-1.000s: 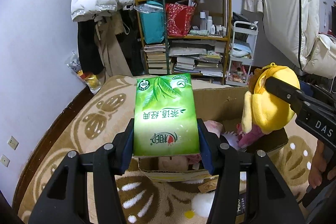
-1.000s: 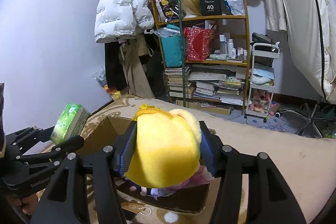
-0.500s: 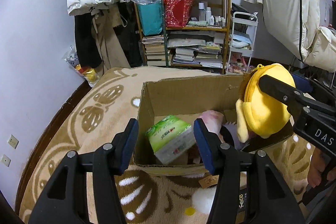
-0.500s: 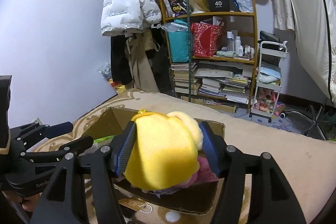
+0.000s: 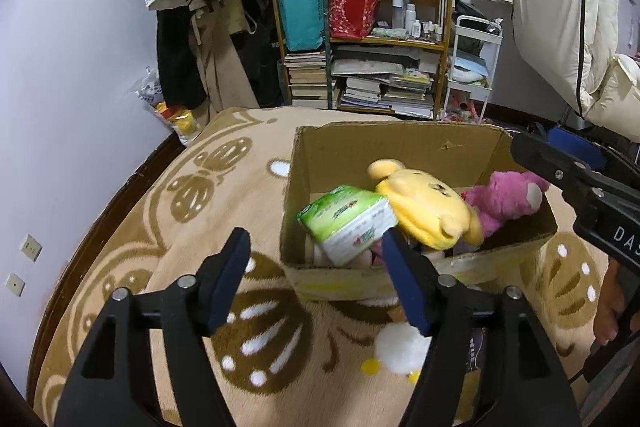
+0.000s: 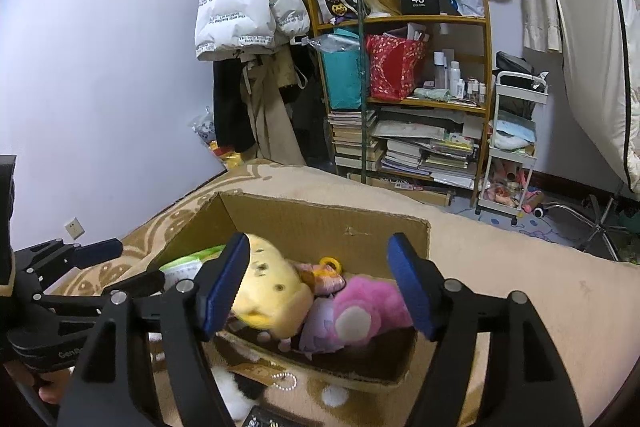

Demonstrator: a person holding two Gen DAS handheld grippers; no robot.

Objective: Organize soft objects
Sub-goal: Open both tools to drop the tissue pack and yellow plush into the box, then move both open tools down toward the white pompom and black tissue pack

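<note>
Since soft, light and squashy, best pinched across the plump middle: yellow plush lying in cardboard box on the patterned blanket, between green tissue pack and pink plush, left tongs and right tongs both just spread, empty

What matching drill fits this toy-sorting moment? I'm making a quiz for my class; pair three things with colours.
Things:
1. tissue pack
2. bear plush
3. fuzzy plush

Colours:
A. pink
B. green and white
C. yellow

All three lie in the cardboard box.

Pairs: 1-B, 2-C, 3-A
</note>
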